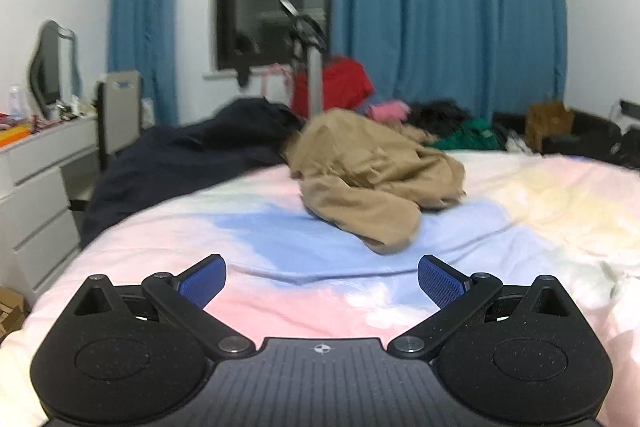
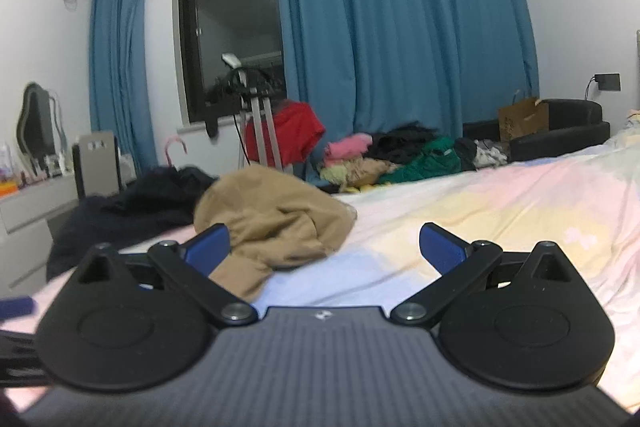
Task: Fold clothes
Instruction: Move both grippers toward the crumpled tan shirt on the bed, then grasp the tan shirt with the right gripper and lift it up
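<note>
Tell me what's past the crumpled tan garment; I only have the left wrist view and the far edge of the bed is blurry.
Observer: A heap of clothes lies there: pink, black and green pieces.
Operator: Is the right gripper holding anything?
Observer: No. The right gripper is open and empty, and the crumpled tan garment lies just ahead of its left finger.
Operator: Anything else in the far right corner?
Observer: A brown cardboard box stands beside a black armchair, with a wall socket above.
</note>
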